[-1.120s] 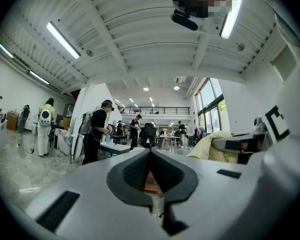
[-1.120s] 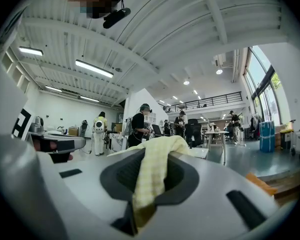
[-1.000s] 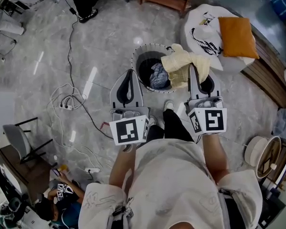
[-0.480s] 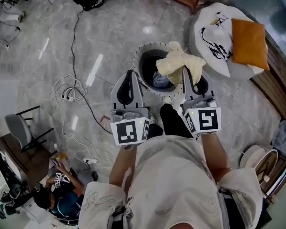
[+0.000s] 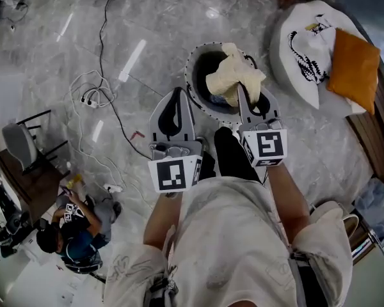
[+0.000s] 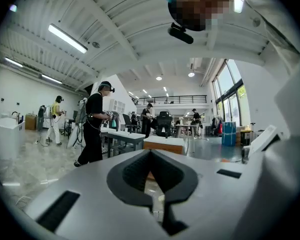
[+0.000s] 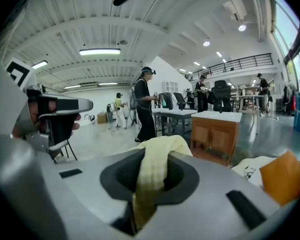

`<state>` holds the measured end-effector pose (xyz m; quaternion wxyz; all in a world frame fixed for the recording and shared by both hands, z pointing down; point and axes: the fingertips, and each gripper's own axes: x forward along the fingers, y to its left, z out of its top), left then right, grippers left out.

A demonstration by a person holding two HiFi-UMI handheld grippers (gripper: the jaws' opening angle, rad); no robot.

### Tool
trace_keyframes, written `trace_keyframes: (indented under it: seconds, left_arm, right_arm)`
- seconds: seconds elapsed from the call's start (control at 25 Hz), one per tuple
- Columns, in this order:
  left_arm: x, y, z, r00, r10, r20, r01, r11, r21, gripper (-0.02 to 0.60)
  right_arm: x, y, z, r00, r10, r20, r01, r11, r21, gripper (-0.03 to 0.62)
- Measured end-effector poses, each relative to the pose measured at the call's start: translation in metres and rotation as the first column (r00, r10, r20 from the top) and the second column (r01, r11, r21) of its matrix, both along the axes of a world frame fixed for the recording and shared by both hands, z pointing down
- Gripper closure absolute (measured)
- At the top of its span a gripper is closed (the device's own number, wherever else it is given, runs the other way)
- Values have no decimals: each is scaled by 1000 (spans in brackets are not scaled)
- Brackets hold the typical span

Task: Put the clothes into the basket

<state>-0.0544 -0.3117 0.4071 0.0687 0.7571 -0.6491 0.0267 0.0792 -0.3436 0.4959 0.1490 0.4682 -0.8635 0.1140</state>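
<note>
In the head view a round basket (image 5: pixel 193 85) with a dark inside stands on the marble floor just ahead of my feet. A pale yellow garment (image 5: pixel 233 75) hangs bunched over the basket's opening and covers most of what lies inside. My right gripper (image 5: pixel 242 89) is shut on this garment at the basket's near right rim. In the right gripper view the yellow cloth (image 7: pixel 151 181) runs out between the closed jaws of that gripper (image 7: pixel 153 156). My left gripper (image 5: pixel 176 93) is shut with nothing in it, left of the basket. The left gripper view shows its jaws (image 6: pixel 151 153) empty.
A white cushion with black print (image 5: pixel 307 43) and an orange pillow (image 5: pixel 352 62) lie right of the basket. Cables and a power strip (image 5: pixel 93 98) trail over the floor at the left. A chair (image 5: pixel 22 142) and a crouching person (image 5: pixel 77 235) are at lower left.
My right gripper has sunk and moved left with the yellow garment, which now hangs over the basket's opening rather than its right rim. The left gripper has moved forward and down.
</note>
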Motion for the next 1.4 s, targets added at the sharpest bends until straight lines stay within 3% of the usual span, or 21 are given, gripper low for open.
trace_keyframes:
  seconds: [0.16, 0.36, 0.6, 0.76, 0.92, 1.16, 1.2, 1.28, 1.4]
  left_arm:
    - [-18, -7, 15, 999, -45, 4, 45, 998, -44, 580]
    - [-36, -4, 33, 994, -103, 18, 104, 991, -84, 580]
    - [-53, 4, 54, 986, -163, 29, 165, 978, -131, 580]
    - [-69, 9, 61, 979, -198, 45, 203, 969, -143, 580]
    - [-75, 8, 67, 974, -221, 47, 226, 960, -163, 580]
    - [-75, 9, 75, 973, -230, 34, 232, 954, -188, 580]
    - [-75, 10, 76, 972, -233, 31, 234, 953, -190, 580]
    - [-75, 11, 77, 973, -230, 24, 230, 954, -193, 580]
    - [-75, 13, 80, 976, -218, 26, 219, 956, -198, 580]
  right_arm:
    - [-25, -14, 53, 998, -61, -27, 58, 993, -106, 559]
    - [-50, -23, 132, 990, -130, -59, 112, 963, -245, 559]
    - [-67, -29, 223, 982, -163, -97, 113, 913, -392, 559]
    - [-77, -27, 276, 976, -176, -126, 92, 864, -496, 559]
    - [-78, -29, 312, 969, -193, -152, 73, 818, -571, 557]
    - [-81, -33, 333, 971, -190, -144, 63, 787, -613, 551]
    - [-82, -32, 335, 971, -194, -138, 68, 781, -621, 532]
    - [-83, -29, 339, 973, -198, -122, 75, 765, -639, 395]
    - [-81, -24, 342, 974, -188, -129, 61, 760, -647, 359]
